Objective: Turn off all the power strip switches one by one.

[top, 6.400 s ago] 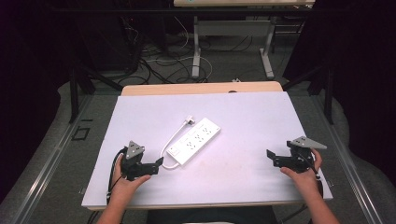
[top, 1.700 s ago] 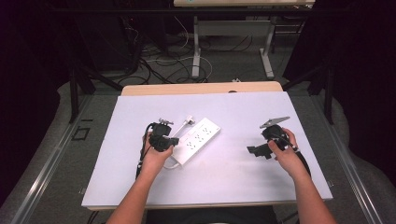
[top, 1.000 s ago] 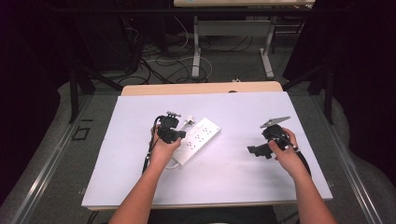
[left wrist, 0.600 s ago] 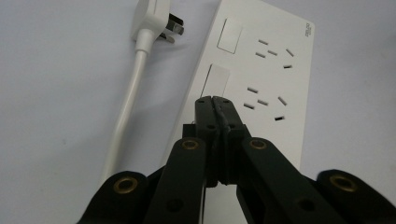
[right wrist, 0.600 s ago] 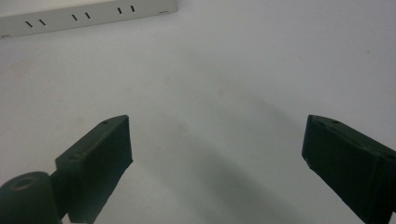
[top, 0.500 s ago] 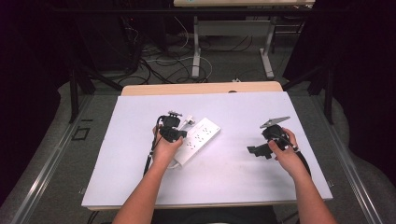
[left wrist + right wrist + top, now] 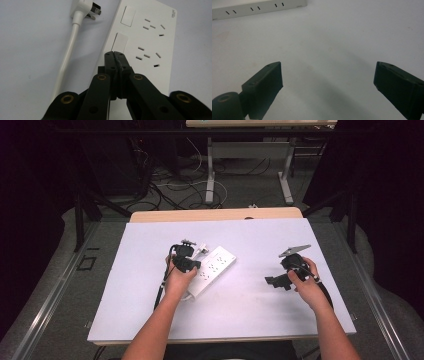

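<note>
A white power strip (image 7: pixel 212 268) lies at an angle in the middle of the white table top (image 7: pixel 150 250). Its white plug (image 7: pixel 85 10) and cord (image 7: pixel 66 57) lie beside it. My left gripper (image 7: pixel 115 53) is shut with nothing in it, and its tips hover over the strip's edge by a square switch (image 7: pixel 119 42). From above, the left gripper (image 7: pixel 192 264) sits over the strip's near-left part. My right gripper (image 7: pixel 272 282) stands open over bare table to the right, jaws far apart (image 7: pixel 328 80), with the strip's side (image 7: pixel 257 7) farther off.
The table's wooden far edge (image 7: pixel 215 214) runs along the back. Behind it, on the floor, stand desk legs (image 7: pixel 210 175) and loose cables (image 7: pixel 170 185). Bare table surface lies between the strip and the right gripper.
My left hand moved from the near-left of the table up to the power strip, with only a small shift right in the last second. The right hand moved inward earlier and has since kept still.
</note>
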Demonstrator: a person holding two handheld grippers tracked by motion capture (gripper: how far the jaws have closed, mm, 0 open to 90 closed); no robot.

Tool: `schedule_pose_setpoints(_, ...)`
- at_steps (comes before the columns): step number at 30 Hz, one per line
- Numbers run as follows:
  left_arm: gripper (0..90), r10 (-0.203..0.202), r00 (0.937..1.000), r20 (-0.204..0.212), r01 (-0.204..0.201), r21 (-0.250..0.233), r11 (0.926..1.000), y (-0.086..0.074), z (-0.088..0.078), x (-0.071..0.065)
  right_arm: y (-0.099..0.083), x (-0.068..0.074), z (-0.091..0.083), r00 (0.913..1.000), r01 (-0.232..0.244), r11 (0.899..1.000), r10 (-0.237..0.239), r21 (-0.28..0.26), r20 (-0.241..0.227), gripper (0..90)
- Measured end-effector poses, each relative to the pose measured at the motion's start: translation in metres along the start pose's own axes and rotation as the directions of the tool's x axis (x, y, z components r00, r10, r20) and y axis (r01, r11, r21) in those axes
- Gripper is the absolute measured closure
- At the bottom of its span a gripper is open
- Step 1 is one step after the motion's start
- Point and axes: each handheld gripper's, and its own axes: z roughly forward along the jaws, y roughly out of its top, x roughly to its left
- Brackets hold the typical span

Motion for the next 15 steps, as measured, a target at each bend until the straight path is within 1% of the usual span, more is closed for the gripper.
schedule_pose_setpoints(1, 90.0, 0.002, 1.0000, -0.003, -0.002, 0.006, 1.0000, 0.0002, 0.0002, -0.0002, 0.0000, 0.0000, 0.0000, 1.0000, 0.000, 1.000, 0.000, 0.000, 0.000, 7.9)
schedule_pose_setpoints(2, 90.0, 0.011, 0.9999, -0.012, -0.010, 0.022, 0.9997, 0.0004, 0.0010, -0.0004, 0.0002, 0.0006, 0.0000, 1.0000, -0.004, 1.000, 0.004, -0.002, -0.003, 7.9)
schedule_pose_setpoints(3, 90.0, 0.020, 0.9997, -0.012, -0.020, 0.011, 0.9997, -0.0001, 0.0018, -0.0005, 0.0002, 0.0007, 0.0001, 1.0000, -0.003, 1.000, 0.003, -0.002, -0.004, 7.8)
schedule_pose_setpoints(4, 90.0, 0.022, 0.9997, -0.012, -0.022, 0.014, 0.9997, 0.0003, 0.0017, -0.0009, 0.0004, 0.0012, 0.0003, 1.0000, -0.006, 1.000, 0.006, -0.001, -0.001, 7.9)
schedule_pose_setpoints(5, 90.0, 0.020, 0.9997, -0.016, -0.020, 0.013, 0.9997, 0.0004, 0.0018, -0.0015, 0.0004, 0.0010, 0.0000, 1.0000, -0.002, 1.000, 0.002, 0.001, -0.003, 7.8)
schedule_pose_setpoints(6, 90.0, 0.022, 0.9997, -0.008, -0.022, 0.013, 0.9997, 0.0005, 0.0021, -0.0009, 0.0004, 0.0010, 0.0000, 1.0000, -0.002, 1.000, 0.002, 0.001, -0.003, 7.8)
schedule_pose_setpoints(8, 90.0, 0.014, 0.9999, -0.006, -0.014, 0.004, 0.9999, 0.0006, 0.0030, -0.0014, 0.0004, 0.0014, -0.0007, 1.0000, -0.009, 1.000, 0.009, 0.002, -0.001, 7.9)
schedule_pose_setpoints(9, 90.0, 0.010, 0.9999, -0.009, -0.010, 0.003, 0.9999, 0.0017, 0.0038, -0.0023, 0.0004, 0.0007, -0.0002, 1.0000, -0.003, 1.000, 0.003, 0.000, -0.008, 7.8)
schedule_pose_setpoints(12, 90.0, 0.013, 0.9998, -0.013, -0.012, 0.005, 0.9999, 0.0034, 0.0050, -0.0027, 0.0001, 0.0002, 0.0004, 1.0000, 0.001, 1.000, 0.000, 0.002, 0.000, 7.8)
schedule_pose_setpoints(13, 90.0, 0.012, 0.9997, -0.023, -0.011, 0.005, 0.9999, 0.0044, 0.0054, -0.0032, 0.0000, 0.0002, 0.0008, 1.0000, -0.001, 1.000, 0.001, 0.004, -0.002, 7.8)
schedule_pose_setpoints(15, 90.0, 0.012, 0.9997, -0.019, -0.012, 0.005, 0.9999, 0.0059, 0.0065, -0.0033, 0.0000, 0.0000, 0.0006, 1.0000, 0.000, 1.000, 0.000, 0.004, -0.003, 7.8)
